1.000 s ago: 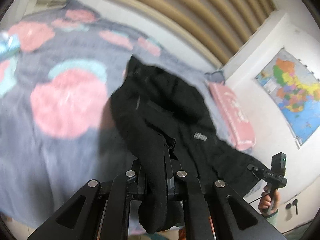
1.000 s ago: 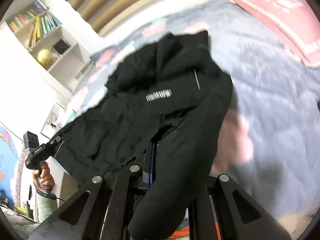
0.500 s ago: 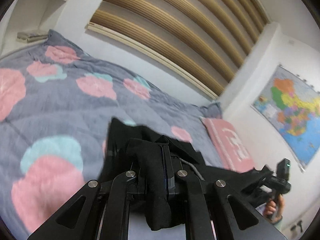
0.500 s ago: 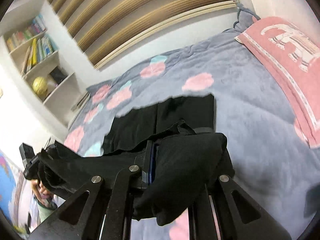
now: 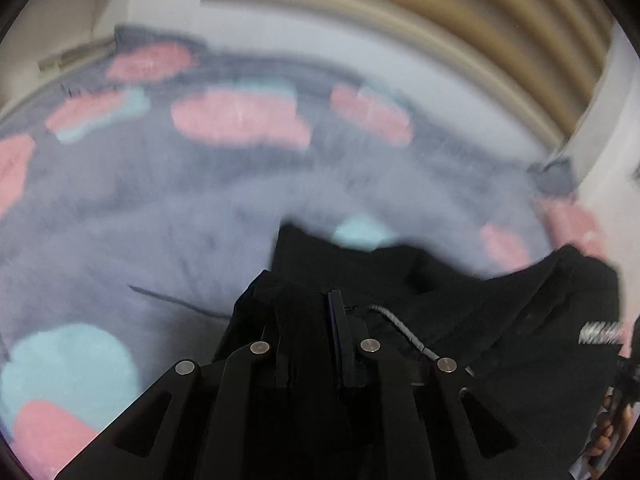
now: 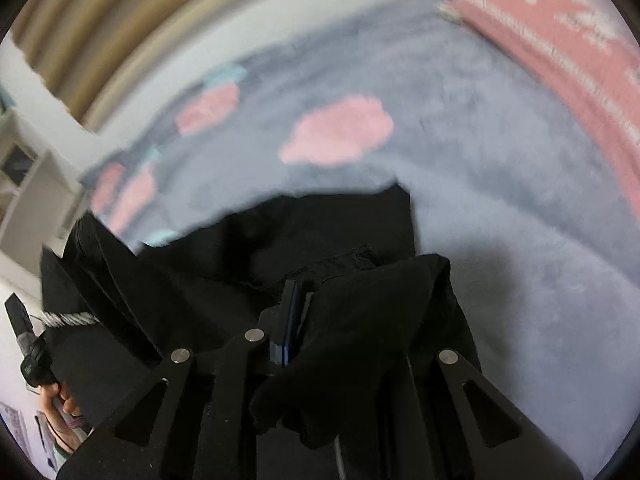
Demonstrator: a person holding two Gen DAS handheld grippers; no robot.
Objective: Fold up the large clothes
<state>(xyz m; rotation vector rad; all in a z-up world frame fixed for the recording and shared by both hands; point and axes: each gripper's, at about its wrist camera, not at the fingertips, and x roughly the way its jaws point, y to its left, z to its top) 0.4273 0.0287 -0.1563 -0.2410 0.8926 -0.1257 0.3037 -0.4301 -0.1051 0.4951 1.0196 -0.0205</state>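
Note:
A large black hooded jacket (image 5: 500, 320) with a white chest print and a grey drawstring hangs stretched between my two grippers above the bed. My left gripper (image 5: 308, 304) is shut on one bunched end of it. My right gripper (image 6: 296, 296) is shut on the other end (image 6: 360, 320), with cloth draped over its right finger. The jacket's far edge (image 6: 340, 216) lies low over the grey blanket. Both views are blurred by motion.
The bed is covered by a grey blanket (image 5: 160, 220) with pink and teal blotches. A pink pillow (image 6: 560, 40) lies at the bed's right end. A slatted wooden headboard wall (image 5: 440, 20) is behind. White shelves (image 6: 24, 184) stand at the left.
Both grippers have lifted the jacket off the bed and carried it forward, then tipped down toward the blanket. The jacket now hangs spread between them instead of lying flat.

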